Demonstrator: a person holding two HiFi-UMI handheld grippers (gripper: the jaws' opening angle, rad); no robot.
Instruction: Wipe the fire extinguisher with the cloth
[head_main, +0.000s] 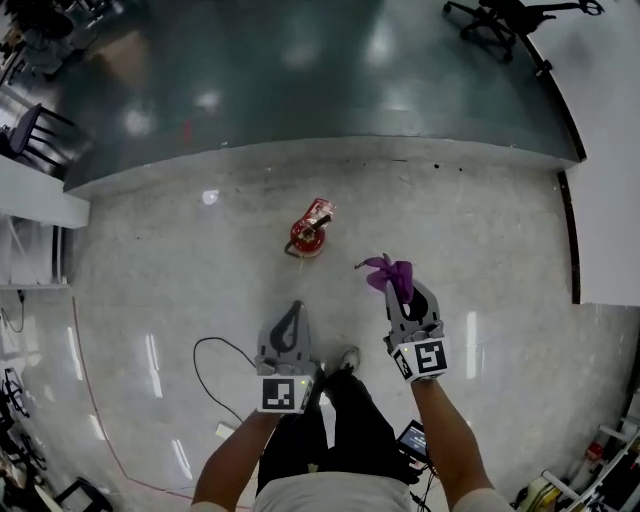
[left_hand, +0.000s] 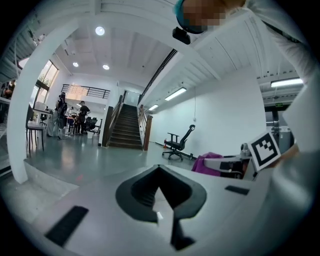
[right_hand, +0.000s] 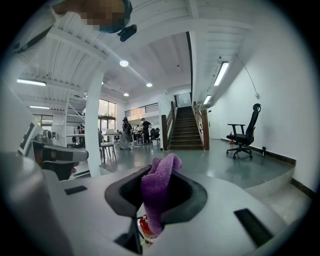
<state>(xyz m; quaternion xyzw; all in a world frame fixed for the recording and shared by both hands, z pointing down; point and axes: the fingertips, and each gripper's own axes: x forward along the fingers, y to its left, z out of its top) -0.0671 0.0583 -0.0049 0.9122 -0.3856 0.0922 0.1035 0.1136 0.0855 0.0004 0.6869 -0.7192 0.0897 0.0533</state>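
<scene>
The head view shows the red fire extinguisher standing on the floor, ahead of both grippers and apart from them. The right claw is clamped on the purple cloth. The right gripper view shows the extinguisher only partly, below the cloth. The left claw is closed together with nothing in it.
</scene>
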